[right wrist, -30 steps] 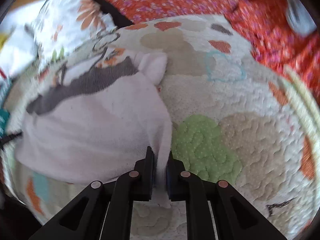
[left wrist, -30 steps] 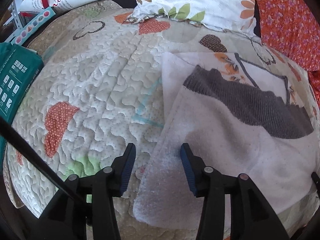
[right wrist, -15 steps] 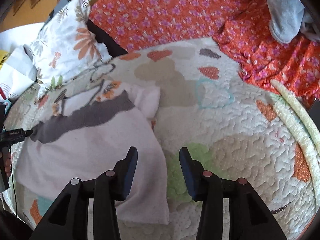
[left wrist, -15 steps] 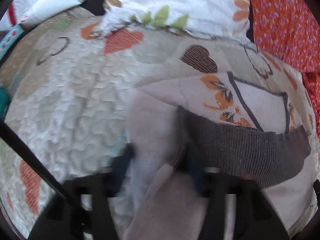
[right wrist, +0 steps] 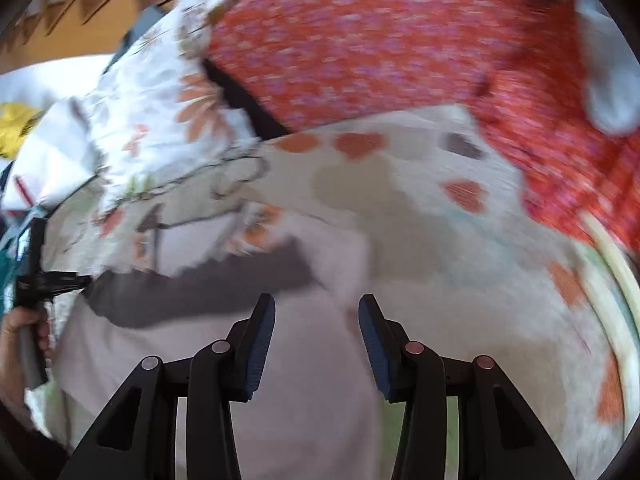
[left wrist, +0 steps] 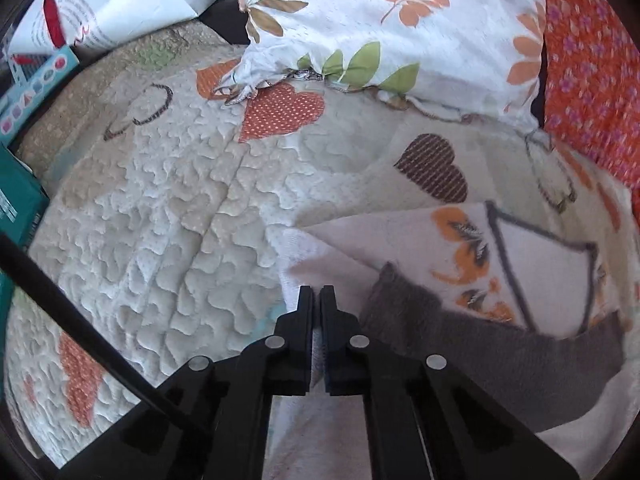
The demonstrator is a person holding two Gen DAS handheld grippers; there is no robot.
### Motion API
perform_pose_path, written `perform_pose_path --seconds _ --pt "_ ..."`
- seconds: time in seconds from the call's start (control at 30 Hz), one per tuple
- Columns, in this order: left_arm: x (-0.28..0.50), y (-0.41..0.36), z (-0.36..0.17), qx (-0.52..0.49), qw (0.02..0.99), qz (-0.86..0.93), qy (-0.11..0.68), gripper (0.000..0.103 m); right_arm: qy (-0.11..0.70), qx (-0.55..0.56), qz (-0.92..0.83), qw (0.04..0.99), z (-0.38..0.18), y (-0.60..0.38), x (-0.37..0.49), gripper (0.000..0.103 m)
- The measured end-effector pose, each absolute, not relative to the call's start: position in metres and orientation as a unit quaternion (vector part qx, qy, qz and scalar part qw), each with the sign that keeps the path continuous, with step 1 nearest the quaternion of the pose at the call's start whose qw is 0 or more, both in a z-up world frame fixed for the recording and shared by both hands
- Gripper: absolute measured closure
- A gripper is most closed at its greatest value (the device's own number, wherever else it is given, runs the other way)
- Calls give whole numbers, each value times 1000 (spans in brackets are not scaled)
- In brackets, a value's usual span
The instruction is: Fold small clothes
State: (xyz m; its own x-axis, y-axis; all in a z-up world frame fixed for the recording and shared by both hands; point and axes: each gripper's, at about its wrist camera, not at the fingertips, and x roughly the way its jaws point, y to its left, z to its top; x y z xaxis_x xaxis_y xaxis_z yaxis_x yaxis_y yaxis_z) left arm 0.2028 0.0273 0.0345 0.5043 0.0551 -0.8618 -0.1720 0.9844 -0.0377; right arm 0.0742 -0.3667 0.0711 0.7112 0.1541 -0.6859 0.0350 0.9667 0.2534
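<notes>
lying on the quilted bedspread, the small white garment with its grey band and orange print sits at about 4 o'clock in the left wrist view, partly folded over itself. left gripper: jaws have just been closing, now pinched together on the garment's white edge, cloth visible between them. right gripper: jaws have just been opening, now parted with nothing between the pads, hanging over the garment's right side. floral pillow at 12 o'clock, orange flowered cloth beyond. risk, as judged: the left pinch may hold only a thin layer at the very hem, so a pull could slip it free or drag the whole piece and spoil the fold; right view is blurred, so its aim on the far edge is uncertain
</notes>
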Motion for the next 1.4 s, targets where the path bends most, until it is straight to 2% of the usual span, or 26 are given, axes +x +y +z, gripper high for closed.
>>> perform_pose_path --seconds 0.07,0.2,0.23,0.27,0.3,0.37,0.43,0.5,0.57,0.6,0.67,0.73,0.83,0.87,0.93,1.0,1.03,1.1,1.17,1.23,1.4 --pt "203 28 35 -63 864 65 495 100 401 108 49 908 63 -356 108 44" --pt "202 45 35 -103 858 55 500 99 463 80 43 882 28 -340 154 43" --pt "202 51 37 -113 858 59 498 97 466 83 51 880 23 -338 157 51" --pt "201 56 37 -120 858 62 495 95 465 84 57 880 20 -337 156 64" --pt "201 61 38 -132 858 59 492 91 461 86 58 881 18 -337 155 95" --pt "201 65 37 -153 854 41 495 62 452 111 47 884 18 -349 153 96" --pt "201 60 34 -161 853 18 497 51 447 143 27 883 19 -366 148 95" --pt "203 47 31 -139 855 1 499 47 443 152 2 884 26 -377 139 92" --pt "206 32 26 -110 855 -11 507 46 438 163 -3 884 32 -386 126 75" --pt "208 21 22 -86 853 -13 514 48 434 167 0 885 34 -389 119 57" --pt "210 8 17 -31 851 9 524 88 422 161 -1 892 36 -394 107 53" --pt "210 9 22 -27 857 32 514 93 408 155 -13 900 33 -399 99 53" --pt "213 23 24 -26 860 87 503 95 418 179 -18 890 19 -409 97 53" --pt "215 26 20 -6 857 124 501 102 426 196 -10 883 14 -413 97 53" --pt "217 31 13 16 852 161 497 102 430 220 5 876 11 -416 100 53" --pt "216 42 9 -18 847 157 508 101 428 229 16 874 11 -414 99 53" --pt "214 45 12 -32 849 153 505 96 428 231 23 874 12 -412 99 53" --pt "206 47 22 -41 856 150 493 80 429 229 33 873 12 -406 97 53" --pt "193 48 31 -46 866 148 476 52 427 221 41 876 15 -399 92 53" --pt "176 45 41 -49 876 151 456 40 419 197 39 885 20 -390 88 53" --pt "142 34 44 -20 876 150 457 37 370 100 17 924 37 -363 76 52"
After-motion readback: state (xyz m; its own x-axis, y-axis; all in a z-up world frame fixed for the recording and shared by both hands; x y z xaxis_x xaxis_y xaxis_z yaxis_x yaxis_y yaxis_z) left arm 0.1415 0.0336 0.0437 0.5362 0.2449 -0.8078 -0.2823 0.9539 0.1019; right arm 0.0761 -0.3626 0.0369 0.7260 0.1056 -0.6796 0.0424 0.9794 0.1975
